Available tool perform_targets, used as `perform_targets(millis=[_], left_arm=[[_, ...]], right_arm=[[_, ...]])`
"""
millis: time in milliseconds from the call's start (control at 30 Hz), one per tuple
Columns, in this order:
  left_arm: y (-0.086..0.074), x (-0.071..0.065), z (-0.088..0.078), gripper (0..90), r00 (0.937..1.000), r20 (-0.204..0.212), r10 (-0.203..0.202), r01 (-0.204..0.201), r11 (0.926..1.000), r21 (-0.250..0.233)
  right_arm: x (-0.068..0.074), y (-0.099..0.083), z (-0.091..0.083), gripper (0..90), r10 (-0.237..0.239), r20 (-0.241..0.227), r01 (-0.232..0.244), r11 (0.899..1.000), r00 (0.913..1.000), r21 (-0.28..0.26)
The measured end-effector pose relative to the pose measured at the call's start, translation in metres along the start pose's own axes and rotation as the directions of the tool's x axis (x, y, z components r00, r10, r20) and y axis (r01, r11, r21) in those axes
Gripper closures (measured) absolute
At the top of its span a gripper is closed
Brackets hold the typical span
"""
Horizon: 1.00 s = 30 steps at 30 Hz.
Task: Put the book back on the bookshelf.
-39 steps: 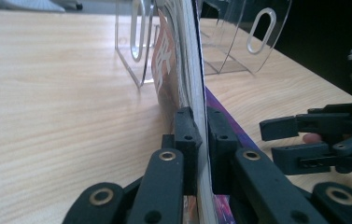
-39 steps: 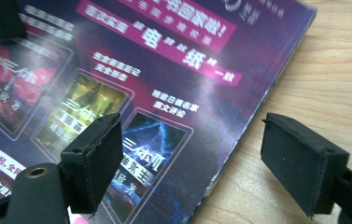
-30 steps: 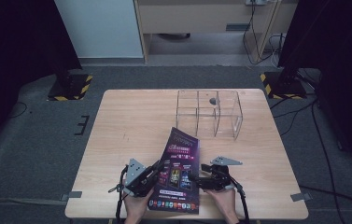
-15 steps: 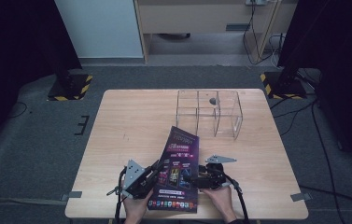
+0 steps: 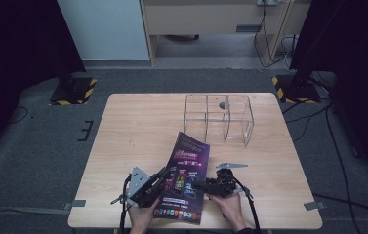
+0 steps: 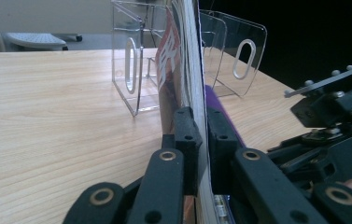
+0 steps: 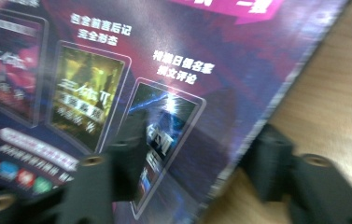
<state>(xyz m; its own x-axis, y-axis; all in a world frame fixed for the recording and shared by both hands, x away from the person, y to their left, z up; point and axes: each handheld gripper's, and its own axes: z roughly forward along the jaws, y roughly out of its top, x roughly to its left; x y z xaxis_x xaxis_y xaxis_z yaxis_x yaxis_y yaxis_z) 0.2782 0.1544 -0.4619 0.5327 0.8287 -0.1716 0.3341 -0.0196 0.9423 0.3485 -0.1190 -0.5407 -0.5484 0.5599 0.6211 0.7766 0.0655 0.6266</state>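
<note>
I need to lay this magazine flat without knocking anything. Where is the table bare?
The widest bare stretch of the table is its left half, between the left edge and the clear divider rack. A narrower strip lies right of the rack. The near middle is crowded: the magazine, the left gripper and the right gripper.

The right gripper view is motion-blurred: the purple glossy book cover (image 7: 131, 93) carries small print too soft to read, and its edges run off the frame. The right gripper (image 7: 197, 172) shows 2 smeared black jaws. In the high view, the person's forearms are cut off by the bottom edge.
</note>
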Motion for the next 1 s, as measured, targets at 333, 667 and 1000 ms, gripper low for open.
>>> perform_targets(millis=[333, 667, 1000], left_arm=[[-0.004, 0.009, 0.002, 84.3, 0.9998, -0.010, -0.017, 0.018, 0.9998, 0.012], [-0.008, 0.021, 0.004, 81.1, 0.9983, -0.028, -0.050, 0.051, 0.9982, 0.032], [-0.017, 0.040, 0.009, 63.4, 0.9892, -0.077, -0.124, 0.130, 0.9891, 0.070]], right_arm=[[0.003, 0.002, -0.017, 76.4, 0.024, -0.083, -0.027, 0.999, 0.9962, -0.046], [0.005, 0.004, -0.030, 81.4, 0.018, -0.111, -0.030, 0.994, 0.9937, -0.103], [0.018, 0.012, -0.044, 84.4, -0.035, -0.128, 0.017, 0.990, 0.9911, -0.141]])
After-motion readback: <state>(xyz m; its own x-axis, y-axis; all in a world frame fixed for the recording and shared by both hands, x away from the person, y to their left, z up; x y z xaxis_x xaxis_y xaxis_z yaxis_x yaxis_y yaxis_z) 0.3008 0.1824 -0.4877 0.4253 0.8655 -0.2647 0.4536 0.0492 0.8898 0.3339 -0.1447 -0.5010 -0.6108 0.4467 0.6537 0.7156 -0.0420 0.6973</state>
